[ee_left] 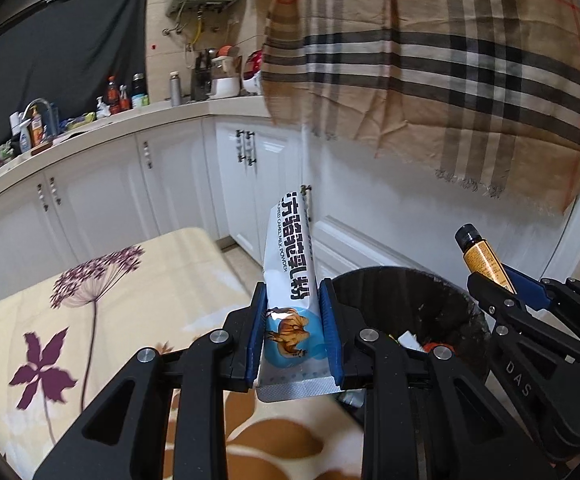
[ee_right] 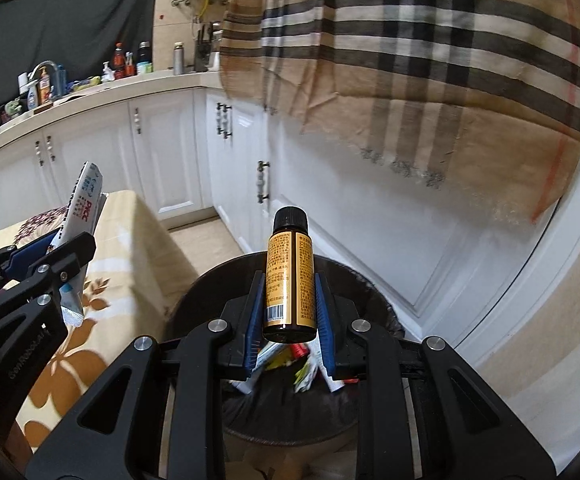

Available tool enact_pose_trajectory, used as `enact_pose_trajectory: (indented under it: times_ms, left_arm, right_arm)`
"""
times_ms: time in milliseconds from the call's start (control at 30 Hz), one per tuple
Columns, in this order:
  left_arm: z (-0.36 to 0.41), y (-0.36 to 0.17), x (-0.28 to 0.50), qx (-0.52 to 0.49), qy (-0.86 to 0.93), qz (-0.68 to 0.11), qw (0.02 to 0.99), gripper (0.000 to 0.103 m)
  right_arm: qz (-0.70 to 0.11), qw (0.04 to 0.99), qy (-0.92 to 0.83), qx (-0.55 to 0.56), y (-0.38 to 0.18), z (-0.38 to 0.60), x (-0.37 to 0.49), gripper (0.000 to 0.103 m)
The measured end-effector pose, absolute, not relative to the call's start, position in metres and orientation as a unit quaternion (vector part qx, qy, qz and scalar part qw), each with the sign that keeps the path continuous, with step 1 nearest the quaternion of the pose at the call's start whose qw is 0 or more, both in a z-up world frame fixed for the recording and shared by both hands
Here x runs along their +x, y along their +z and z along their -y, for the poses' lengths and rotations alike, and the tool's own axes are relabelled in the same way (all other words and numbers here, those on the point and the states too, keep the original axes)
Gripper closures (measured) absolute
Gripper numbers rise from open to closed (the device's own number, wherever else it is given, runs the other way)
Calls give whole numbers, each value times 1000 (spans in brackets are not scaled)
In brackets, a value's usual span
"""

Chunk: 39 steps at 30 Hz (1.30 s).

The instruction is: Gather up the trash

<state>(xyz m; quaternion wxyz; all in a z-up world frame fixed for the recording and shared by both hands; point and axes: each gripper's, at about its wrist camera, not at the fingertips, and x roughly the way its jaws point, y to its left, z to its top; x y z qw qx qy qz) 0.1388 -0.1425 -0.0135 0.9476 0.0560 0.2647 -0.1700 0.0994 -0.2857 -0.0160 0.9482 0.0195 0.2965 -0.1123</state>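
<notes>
The left gripper (ee_left: 294, 332) clamps a light, floppy milk powder sachet (ee_left: 290, 280) at its lower half, while the right gripper (ee_right: 290, 312) grips 1 small, stiff, probably slippery bottle (ee_right: 290, 276) mid-body above the bin (ee_right: 373, 292).

A table with a cream cloth printed with purple and brown flowers (ee_left: 90, 320) sits under and beside the left gripper (ee_left: 294, 320). A black round trash bin (ee_right: 210, 292) stands below the right gripper (ee_right: 290, 312).

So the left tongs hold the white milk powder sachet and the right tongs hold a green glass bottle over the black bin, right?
Not quite: the small bottle in the right tongs is amber with an orange label and black cap, not green, as the right wrist view shows. The left tongs do hold the white milk powder sachet, by the black bin.
</notes>
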Motion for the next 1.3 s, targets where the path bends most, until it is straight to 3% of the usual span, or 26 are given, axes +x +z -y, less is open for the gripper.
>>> enact_pose_trajectory:
  times_ms: [367, 467, 733, 833, 1300]
  left_arm:
    - [172, -24, 164, 67, -180, -267, 944, 75]
    - [177, -28, 169, 73, -180, -268, 944, 72]
    - [178, -29, 174, 68, -174, -269, 945, 43]
    - [175, -26, 171, 69, -170, -267, 946, 36]
    - [131, -6, 134, 44, -146, -254, 955, 22]
  right_arm:
    - [-284, 948, -142, 35, -19, 316, 117, 80]
    - [-283, 946, -151, 36, -24, 322, 120, 74]
    - [-282, 945, -159, 41, -27, 325, 119, 68]
    - [-280, 946, -161, 39, -25, 323, 118, 59]
    - [-266, 952, -152, 31, -5, 292, 84, 39]
